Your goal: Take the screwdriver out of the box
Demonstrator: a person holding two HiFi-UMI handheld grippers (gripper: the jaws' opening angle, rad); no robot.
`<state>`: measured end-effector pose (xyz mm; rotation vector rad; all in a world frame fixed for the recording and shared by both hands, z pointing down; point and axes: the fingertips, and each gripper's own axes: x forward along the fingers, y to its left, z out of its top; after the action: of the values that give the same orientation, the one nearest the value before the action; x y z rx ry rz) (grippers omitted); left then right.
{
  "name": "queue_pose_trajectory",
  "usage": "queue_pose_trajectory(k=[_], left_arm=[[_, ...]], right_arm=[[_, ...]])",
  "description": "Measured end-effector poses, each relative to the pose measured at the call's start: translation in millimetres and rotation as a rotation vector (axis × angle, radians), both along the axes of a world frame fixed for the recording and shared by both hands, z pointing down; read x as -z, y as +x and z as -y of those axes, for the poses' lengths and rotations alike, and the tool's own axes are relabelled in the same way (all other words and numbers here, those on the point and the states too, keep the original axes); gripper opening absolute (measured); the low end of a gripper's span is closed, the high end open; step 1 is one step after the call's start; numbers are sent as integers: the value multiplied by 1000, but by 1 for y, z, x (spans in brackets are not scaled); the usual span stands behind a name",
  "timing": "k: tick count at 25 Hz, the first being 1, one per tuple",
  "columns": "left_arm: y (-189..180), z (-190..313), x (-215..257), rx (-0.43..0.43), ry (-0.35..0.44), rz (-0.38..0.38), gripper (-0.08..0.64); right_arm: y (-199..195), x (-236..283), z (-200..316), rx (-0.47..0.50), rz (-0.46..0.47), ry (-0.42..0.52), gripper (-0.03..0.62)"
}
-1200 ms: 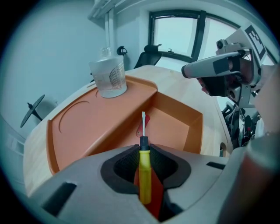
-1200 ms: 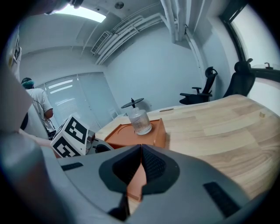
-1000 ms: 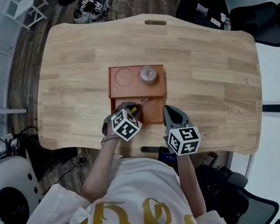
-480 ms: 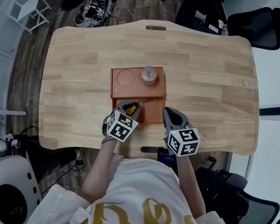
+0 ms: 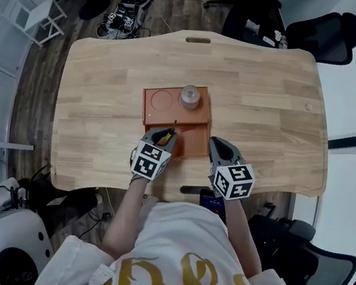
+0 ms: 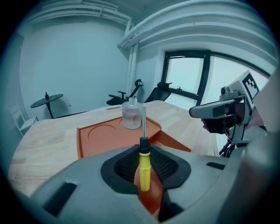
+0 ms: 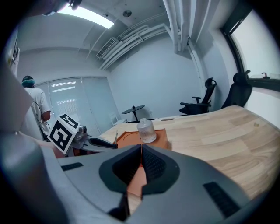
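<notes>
Step in hand: the lift-out. The left gripper [image 6: 142, 164] is clamped on the yellow handle of the screwdriver [image 6: 144, 169], the pads pressing it from either side. The black collar and bare steel shaft stick out past the jaw tips, pointing toward the far side of the orange box [image 6: 103, 140]. From the head view, the left gripper [image 5: 168, 134] sits over the near compartment of the box [image 5: 192, 145], and the screwdriver [image 5: 169, 132] lies in line with it, tip aimed at the divider. The tool looks raised off the box floor, but I cannot tell for certain whether the tip is above the rim. The right gripper [image 7: 141, 162] has its jaws drawn together, pad tips meeting and nothing between them. In the head view it [image 5: 221, 145] hangs just beside the box's near right corner, apart from the screwdriver. A small clear glass bottle [image 5: 188, 96] stands in the far compartment of the box, next to an empty round recess, in line with the shaft as the left gripper view shows it. The box rests on the wooden table [image 5: 273, 100]. Judgement: the grasp is made and the extraction is partly done. The next move calls for carrying the tool up and toward the near side of the box until shaft and tip are over bare table. The grip must hold firm so the handle does not slip, and the tip must stay away from the divider and the bottle.
</notes>
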<state>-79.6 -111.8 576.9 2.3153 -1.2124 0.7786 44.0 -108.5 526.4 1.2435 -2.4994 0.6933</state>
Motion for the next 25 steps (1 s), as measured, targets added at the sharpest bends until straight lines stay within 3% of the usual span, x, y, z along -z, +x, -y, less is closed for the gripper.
queue_pose_trajectory(k=[11, 25], left_arm=[[-17, -5, 25, 95, 45, -135, 77], [-21, -18, 81, 122, 152, -281, 77]], right_arm=[[8, 14, -16, -30, -59, 66, 12], [8, 42, -29, -63, -43, 148, 12]])
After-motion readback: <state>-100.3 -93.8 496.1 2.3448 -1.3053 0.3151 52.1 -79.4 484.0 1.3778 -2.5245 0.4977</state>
